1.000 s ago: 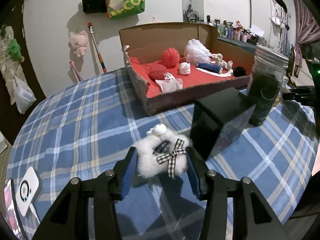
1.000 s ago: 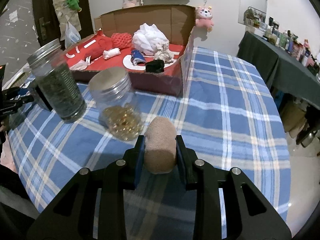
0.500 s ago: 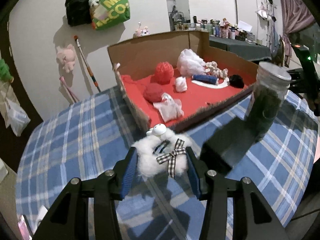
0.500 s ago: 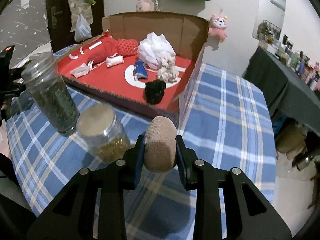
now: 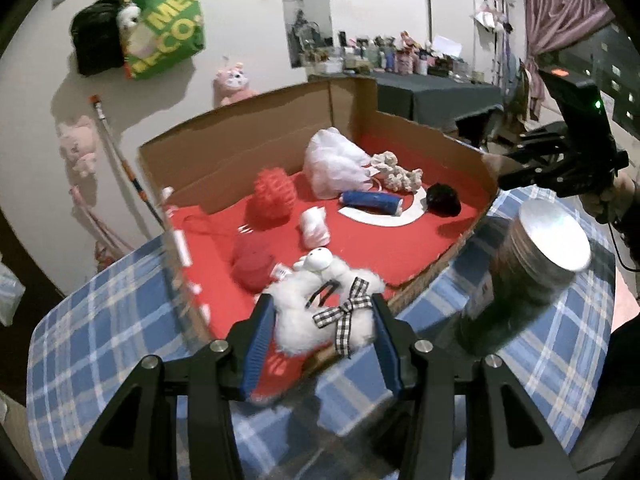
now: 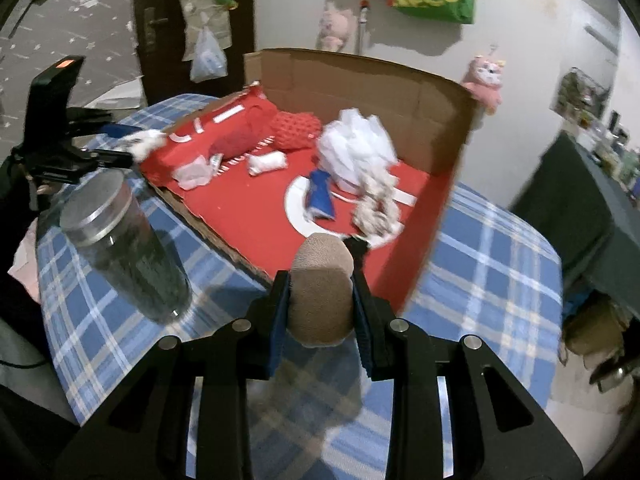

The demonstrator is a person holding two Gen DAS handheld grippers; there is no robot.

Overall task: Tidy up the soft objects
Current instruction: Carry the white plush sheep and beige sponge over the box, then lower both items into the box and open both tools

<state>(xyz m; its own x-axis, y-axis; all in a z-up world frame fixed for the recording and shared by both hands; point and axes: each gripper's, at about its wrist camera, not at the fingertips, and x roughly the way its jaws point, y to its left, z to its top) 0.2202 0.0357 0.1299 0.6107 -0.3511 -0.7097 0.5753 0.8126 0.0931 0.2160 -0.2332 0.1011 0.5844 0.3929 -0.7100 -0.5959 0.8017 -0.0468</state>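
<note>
Over the box's (image 5: 440,264) near edge, left tool (image 5: 322,334) clamped on fluffy toy (image 5: 320,316), right tool (image 6: 320,300) on half-hidden tan roll (image 6: 320,284).

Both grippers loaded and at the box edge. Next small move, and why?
Probably carry the left gripper a little further over the box's red floor, then open. It holds the white plush just above the near wall; the right gripper grips the tan roll.

Dim indoor light, soft shadows, motion blur, dark bowed fisheye edges
</note>
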